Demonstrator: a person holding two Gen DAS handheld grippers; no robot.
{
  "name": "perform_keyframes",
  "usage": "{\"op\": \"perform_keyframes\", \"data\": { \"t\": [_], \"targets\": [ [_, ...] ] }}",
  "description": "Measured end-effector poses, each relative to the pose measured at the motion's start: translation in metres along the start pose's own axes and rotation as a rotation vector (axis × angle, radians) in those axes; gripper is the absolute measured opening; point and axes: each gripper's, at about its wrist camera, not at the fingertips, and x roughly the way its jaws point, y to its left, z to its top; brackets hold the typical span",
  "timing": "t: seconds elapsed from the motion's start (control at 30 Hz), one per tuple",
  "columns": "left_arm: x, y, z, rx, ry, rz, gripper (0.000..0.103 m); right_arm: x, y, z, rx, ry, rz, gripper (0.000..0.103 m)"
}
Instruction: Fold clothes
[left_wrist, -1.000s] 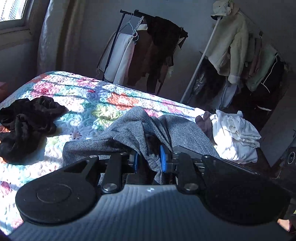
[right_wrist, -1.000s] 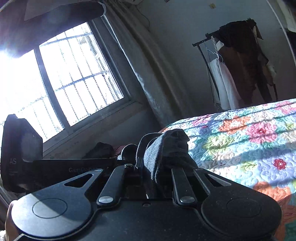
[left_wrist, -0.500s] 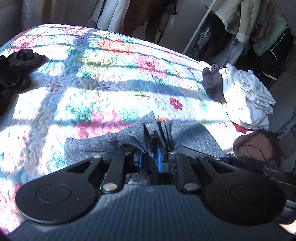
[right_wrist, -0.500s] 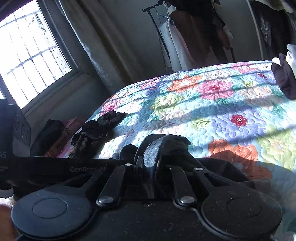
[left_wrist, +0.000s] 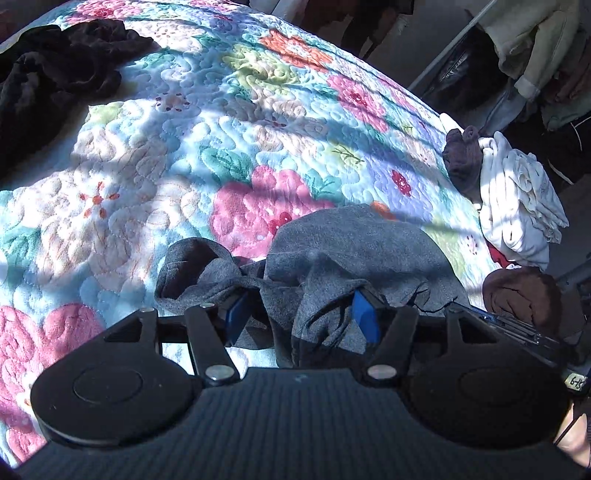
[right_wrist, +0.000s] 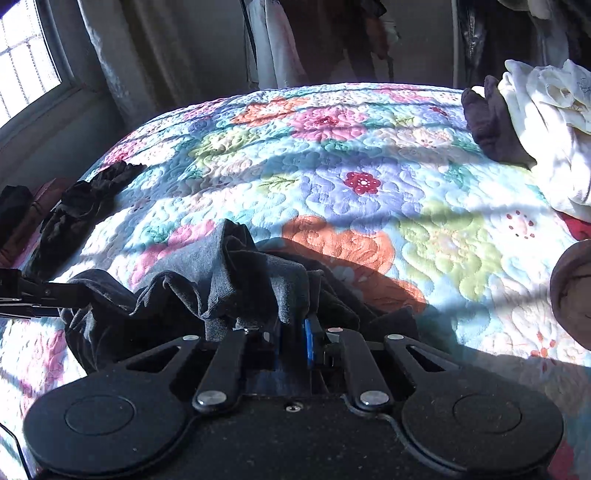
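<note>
the left gripper (left_wrist: 301, 317) stood spread, the right gripper (right_wrist: 293, 341) pinched the crumpled grey garment (left_wrist: 354, 251); only the right view showed the window (right_wrist: 26, 74).

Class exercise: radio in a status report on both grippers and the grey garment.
Left gripper open, grey garment draped between. Right gripper shut on it. Garment on quilt. Nothing blocking.

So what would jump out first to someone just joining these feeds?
The bright floral quilted bedspread fills both views. A crumpled grey knit garment is bunched at the near edge, between the blue pads of the left gripper. A white folded pile sits far right.
</note>
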Motion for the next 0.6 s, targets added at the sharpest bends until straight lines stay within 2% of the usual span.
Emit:
{"op": "perform_keyframes", "data": {
  "t": [0.07, 0.2, 0.33, 0.43, 0.5, 0.6],
  "targets": [
    [0.004, -0.004, -0.004, 0.006, 0.031, -0.003, 0.059, -0.007, 0.003, -0.002, -0.037, -0.022, -0.033, 0.010],
    [0.007, -0.013, -0.010, 0.030, 0.079, -0.076, 0.059, -0.031, 0.016, 0.004, -0.147, -0.101, -0.137, 0.009],
    [0.004, -0.019, -0.016, 0.102, 0.063, -0.034, 0.056, -0.051, 0.017, 0.019, -0.184, -0.173, -0.198, 0.009],
    [-0.003, -0.015, -0.016, 0.137, 0.054, -0.048, 0.054, -0.048, 0.016, 0.035, -0.209, -0.220, -0.280, 0.008],
    [-0.007, -0.011, -0.013, 0.142, 0.033, -0.041, 0.054, -0.046, 0.010, 0.048, -0.214, -0.255, -0.327, 0.008],
    [-0.007, -0.004, -0.006, 0.097, -0.035, -0.034, 0.054, -0.039, -0.003, 0.063, -0.195, -0.276, -0.351, 0.008]
  ]
}}
